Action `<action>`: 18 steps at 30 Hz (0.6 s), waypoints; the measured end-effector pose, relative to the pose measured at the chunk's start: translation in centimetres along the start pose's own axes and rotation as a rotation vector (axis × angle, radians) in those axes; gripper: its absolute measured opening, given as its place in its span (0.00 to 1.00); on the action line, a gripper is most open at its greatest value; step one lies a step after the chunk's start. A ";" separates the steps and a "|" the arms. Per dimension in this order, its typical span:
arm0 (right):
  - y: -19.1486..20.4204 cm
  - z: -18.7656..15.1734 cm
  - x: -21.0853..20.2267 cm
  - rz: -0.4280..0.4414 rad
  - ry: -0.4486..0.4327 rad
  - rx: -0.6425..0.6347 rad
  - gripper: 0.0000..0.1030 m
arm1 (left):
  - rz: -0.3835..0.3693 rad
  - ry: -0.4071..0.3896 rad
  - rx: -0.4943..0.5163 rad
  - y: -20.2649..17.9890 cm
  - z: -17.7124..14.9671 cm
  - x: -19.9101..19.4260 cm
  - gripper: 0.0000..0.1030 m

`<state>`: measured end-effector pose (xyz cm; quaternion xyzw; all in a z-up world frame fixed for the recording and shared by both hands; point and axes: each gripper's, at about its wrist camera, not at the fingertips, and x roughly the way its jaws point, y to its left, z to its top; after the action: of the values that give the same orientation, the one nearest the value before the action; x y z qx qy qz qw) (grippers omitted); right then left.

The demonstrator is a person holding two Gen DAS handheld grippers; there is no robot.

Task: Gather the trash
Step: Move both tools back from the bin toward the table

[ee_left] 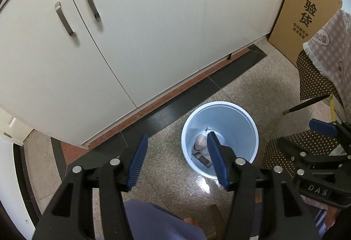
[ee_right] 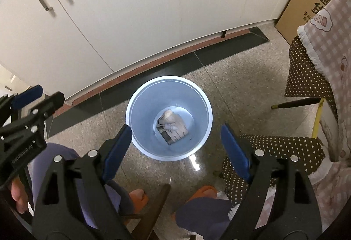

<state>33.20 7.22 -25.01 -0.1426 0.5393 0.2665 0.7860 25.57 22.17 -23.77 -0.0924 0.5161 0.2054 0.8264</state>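
Two claws, both mine, hang empty with jaws apart: my right claw point(ee_right: 175, 143) above the one pale blue bin point(ee_right: 131, 99), my left claw point(ee_left: 175, 163) off its rim. One crumpled paper wad point(ee_right: 173, 123) lies on the bin's bottom. Reaching past for more trash, I could clip the rim and tip the bin; one chair leg point(ee_right: 294, 104) stands near.

White flat-fronted cabinet doors point(ee_left: 136, 27) with brushed metal bar handles point(ee_left: 64, 19) across the upper frame. Speckled grey terrazzo floor point(ee_left: 252, 86) below, dark tile border point(ee_left: 219, 79) along the cabinet base. Brown cardboard box point(ee_left: 305, 18) upper right.
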 end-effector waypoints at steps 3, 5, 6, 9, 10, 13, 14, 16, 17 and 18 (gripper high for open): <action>-0.1 -0.4 -0.9 0.003 -0.017 -0.002 0.79 | -0.010 -0.013 -0.004 0.2 -0.4 -1.2 0.54; -0.2 -0.6 -1.7 0.002 -0.029 -0.001 0.79 | -0.019 -0.018 0.000 0.1 -0.6 -1.9 0.54; -0.1 -0.9 -2.4 0.004 -0.043 -0.002 0.79 | -0.027 -0.025 0.010 0.0 -0.8 -2.4 0.54; 0.1 -1.2 -4.5 -0.003 -0.084 -0.014 0.79 | -0.042 -0.053 0.014 -0.2 -1.1 -4.2 0.54; 0.3 -1.4 -5.2 -0.003 -0.098 -0.017 0.79 | -0.049 -0.060 0.010 -0.2 -1.2 -4.8 0.54; 0.7 -1.9 -8.3 0.011 -0.156 -0.027 0.79 | -0.061 -0.110 0.012 -0.2 -1.3 -7.3 0.54; 0.8 -2.2 -9.2 0.018 -0.176 -0.028 0.79 | -0.064 -0.120 0.014 -0.2 -1.3 -7.9 0.54; 0.9 -2.8 -11.7 0.024 -0.223 -0.032 0.79 | -0.072 -0.149 0.020 -0.4 -1.4 -9.6 0.54; 0.9 -3.0 -12.5 0.028 -0.238 -0.031 0.79 | -0.073 -0.163 0.025 -0.5 -1.5 -10.4 0.54; 0.8 -3.4 -13.7 0.034 -0.258 -0.029 0.79 | -0.073 -0.184 0.030 -0.6 -1.7 -11.6 0.54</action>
<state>26.34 2.54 -13.61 -0.1093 0.4322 0.3038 0.8420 20.02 18.21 -14.23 -0.0797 0.4370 0.1750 0.8786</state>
